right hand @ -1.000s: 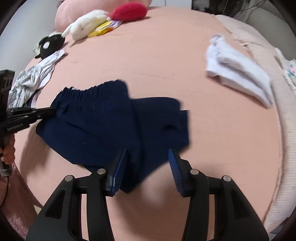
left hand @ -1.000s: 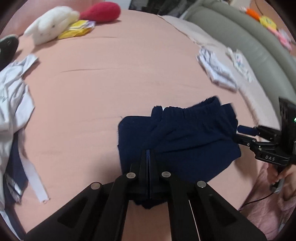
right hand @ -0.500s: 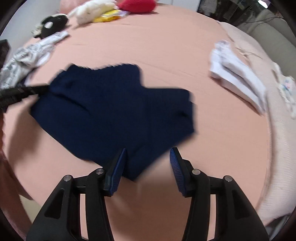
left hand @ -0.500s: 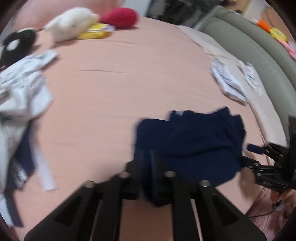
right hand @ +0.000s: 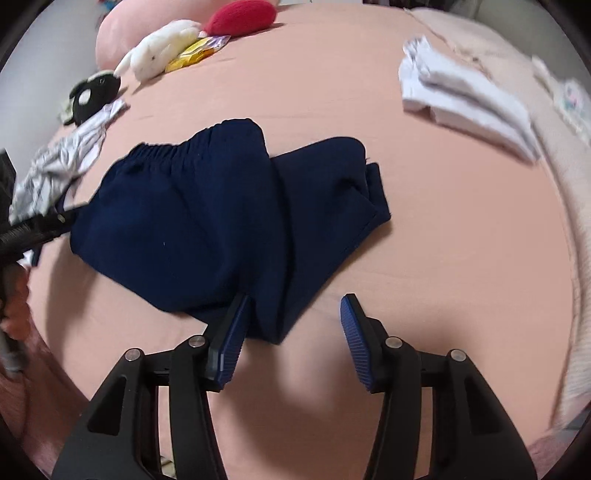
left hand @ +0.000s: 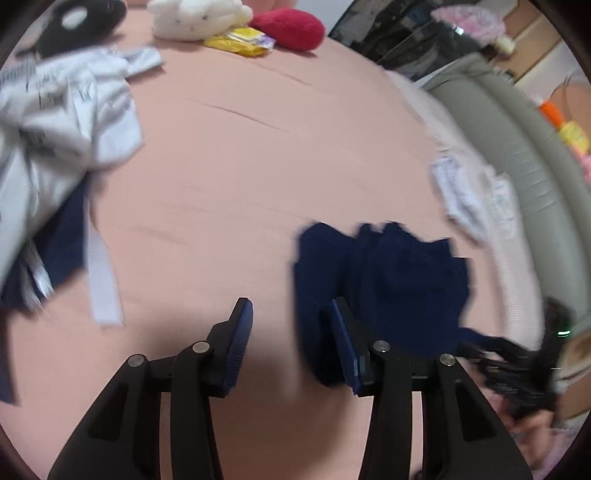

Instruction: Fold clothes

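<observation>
Navy blue shorts [right hand: 221, 221] lie folded on the pink bed sheet [right hand: 443, 240], elastic waistband toward the far left. They also show, blurred, in the left wrist view [left hand: 391, 288]. My left gripper [left hand: 291, 325] is open and empty, its right finger at the shorts' near left edge; it also shows at the left edge of the right wrist view [right hand: 37, 225]. My right gripper [right hand: 293, 317] is open and empty, just in front of the shorts' near corner, its left finger against the cloth edge.
A crumpled white and navy garment [left hand: 55, 129] lies at the left. Folded white clothes [right hand: 465, 99] lie at the right. A white plush [right hand: 159, 51], red plush [right hand: 240, 16], black plush [right hand: 92, 94] and yellow packet [right hand: 192, 55] sit at the far end. A grey sofa edge [left hand: 524, 155] borders the right.
My left gripper has let go of the shorts, opened, and drawn back to the left. The shorts now lie folded on the sheet. My right gripper stays open.
</observation>
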